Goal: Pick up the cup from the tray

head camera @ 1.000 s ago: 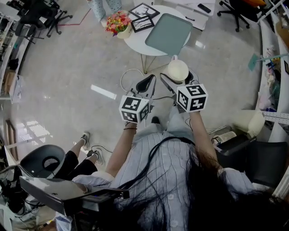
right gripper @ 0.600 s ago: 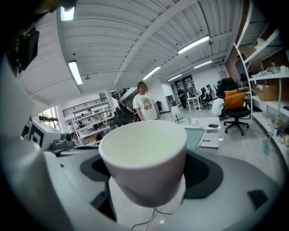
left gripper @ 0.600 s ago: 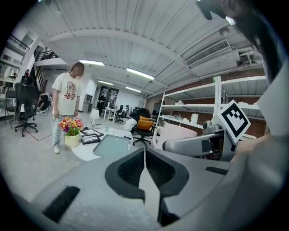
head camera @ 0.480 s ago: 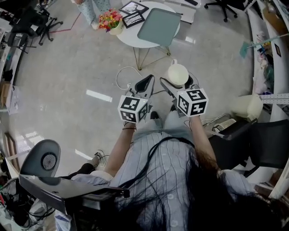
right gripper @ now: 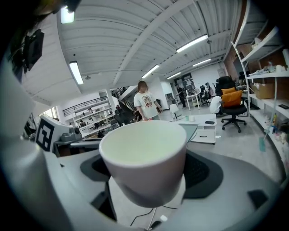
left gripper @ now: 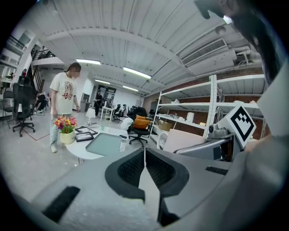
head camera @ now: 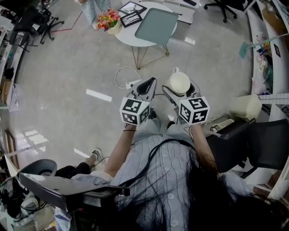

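1 cup (head camera: 179,82) clamped in right tool (head camera: 179,89) | left tool (head camera: 145,85) closed, empty | 1 tray (head camera: 157,26) on table (head camera: 129,39)

Bench (head camera: 126,34): round, white, on thin gold legs, at the top of the head view.
Flowers (head camera: 107,19): pink and yellow blooms in a pale pot at the bench's left edge.
Frames: 2 black picture frames (head camera: 132,7) (head camera: 131,19) lying flat just beside the flowers.
Second bench (head camera: 185,13): white, rectangular, behind the round one, with a dark phone (head camera: 190,2) on it.
Person (left gripper: 63,99): stands near the flowers in a pale printed T-shirt.
Chairs: 1 black office chair (head camera: 31,20) far left, 1 with an orange cushion (left gripper: 139,124) in the left gripper view.
Shelves (left gripper: 189,104): white racks along the wall.
Floor (head camera: 63,63): glossy grey, with a bright streak (head camera: 99,95).
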